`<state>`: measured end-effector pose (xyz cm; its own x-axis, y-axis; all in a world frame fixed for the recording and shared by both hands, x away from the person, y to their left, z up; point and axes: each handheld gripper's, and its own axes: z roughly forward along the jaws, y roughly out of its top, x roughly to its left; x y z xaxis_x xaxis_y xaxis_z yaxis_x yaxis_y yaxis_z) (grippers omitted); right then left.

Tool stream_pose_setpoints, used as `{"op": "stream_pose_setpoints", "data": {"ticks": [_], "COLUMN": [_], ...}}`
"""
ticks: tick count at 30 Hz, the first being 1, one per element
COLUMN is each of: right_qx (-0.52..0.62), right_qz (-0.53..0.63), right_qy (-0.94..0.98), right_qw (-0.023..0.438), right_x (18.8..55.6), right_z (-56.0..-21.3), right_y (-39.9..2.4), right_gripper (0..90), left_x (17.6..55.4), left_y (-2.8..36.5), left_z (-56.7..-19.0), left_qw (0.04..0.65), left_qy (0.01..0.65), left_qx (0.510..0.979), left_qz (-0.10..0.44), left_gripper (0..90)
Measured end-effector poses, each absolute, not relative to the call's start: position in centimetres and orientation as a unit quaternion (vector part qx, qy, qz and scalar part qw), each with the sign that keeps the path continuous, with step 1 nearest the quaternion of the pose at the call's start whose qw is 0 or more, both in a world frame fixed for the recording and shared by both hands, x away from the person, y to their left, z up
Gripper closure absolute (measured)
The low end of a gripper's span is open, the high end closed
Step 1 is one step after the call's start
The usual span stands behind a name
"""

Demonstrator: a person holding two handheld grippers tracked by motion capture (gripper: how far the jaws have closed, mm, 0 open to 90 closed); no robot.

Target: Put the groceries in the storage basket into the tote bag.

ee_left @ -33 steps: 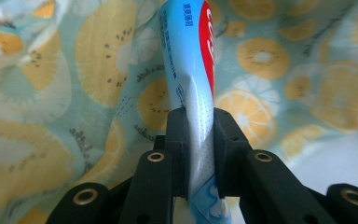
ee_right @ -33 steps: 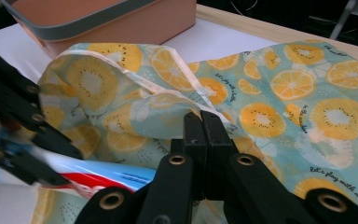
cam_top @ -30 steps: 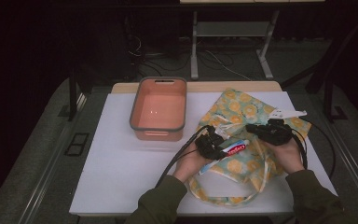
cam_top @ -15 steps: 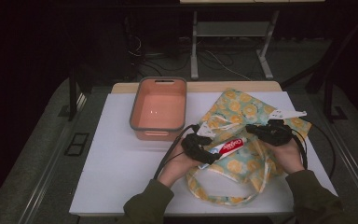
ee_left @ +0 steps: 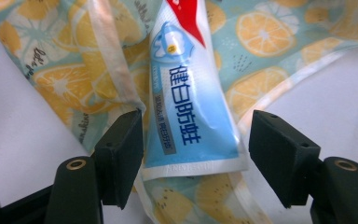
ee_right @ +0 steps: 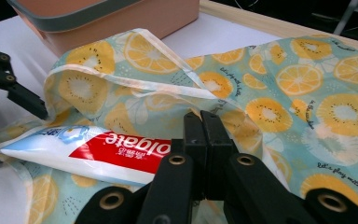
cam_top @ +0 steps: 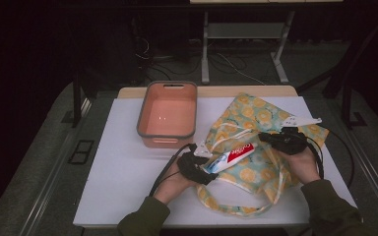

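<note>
The left tool [cam_top: 207, 166] sits low and centre in the high view with its jaws released; they have just been opening, and the crimped tail of the toothpaste tube [cam_top: 231, 156] lies between them with a gap on each side, as the left gripper view [ee_left: 196, 140] shows. The right tool [cam_top: 269, 139], right of centre in the high view, is clenched; in the right gripper view [ee_right: 201, 140] its jaws meet right at the tube's cap end and the folded cloth, and I cannot tell what, if anything, they pinch.

The tube [ee_right: 88, 151] lies slantwise on the lemon-print cloth bag [cam_top: 256, 123], which covers the right half of the white tabletop [cam_top: 118, 167]. One bag strap [ee_left: 109, 56] runs just beside the tube's tail, close to the left tool's jaw. A pink bin [cam_top: 169, 115] stands upper centre, just beyond the bag's raised edge.

Against the frame a second ago, the left tool was clamped on the tube's tail and lay farther right over the bag; now it has let go and drawn back toward the lower left. The right tool has kept its place.
</note>
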<state>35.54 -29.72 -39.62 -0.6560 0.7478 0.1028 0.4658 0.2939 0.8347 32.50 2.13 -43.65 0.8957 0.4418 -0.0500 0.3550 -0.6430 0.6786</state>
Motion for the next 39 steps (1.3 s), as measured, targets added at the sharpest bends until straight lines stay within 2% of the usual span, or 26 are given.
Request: {"op": "stream_pose_setpoints", "data": {"ticks": [5,7,11,15,19,39], "right_qx": [0.385,0.385,0.386,0.386,0.386,0.384], "right_qz": [0.454,0.454,0.454,0.455,0.455,0.468], "right_qy": [0.789,0.788,0.788,0.787,0.787,0.781], "right_qw": [0.156,0.157,0.156,0.158,0.158,0.155], "right_x": [35.5,35.5,35.5,35.5,35.5,35.5], "right_z": [-39.6,-39.6,-39.6,-39.5,-39.5,-39.2], "right_y": [-29.7,-29.7,-29.7,-29.7,-29.7,-29.9], "right_gripper": [89.9,89.9,89.9,89.9,89.9,89.9], "left_x": [32.5,32.3,32.4,32.5,33.0,36.3], "left_y": [2.0,2.0,1.7,1.1,0.5,-6.3], "left_z": [-43.7,-43.4,-43.1,-42.2,-41.8,-42.0], "left_qw": [0.357,0.366,0.369,0.374,0.377,0.406], "left_qy": [0.21,0.202,0.194,0.18,0.176,0.185], "left_qx": [0.908,0.905,0.905,0.903,0.901,0.89], "left_qz": [0.071,0.077,0.088,0.111,0.125,0.099], "left_gripper": [44.4,58.6,64.8,78.2,84.2,86.9]}}
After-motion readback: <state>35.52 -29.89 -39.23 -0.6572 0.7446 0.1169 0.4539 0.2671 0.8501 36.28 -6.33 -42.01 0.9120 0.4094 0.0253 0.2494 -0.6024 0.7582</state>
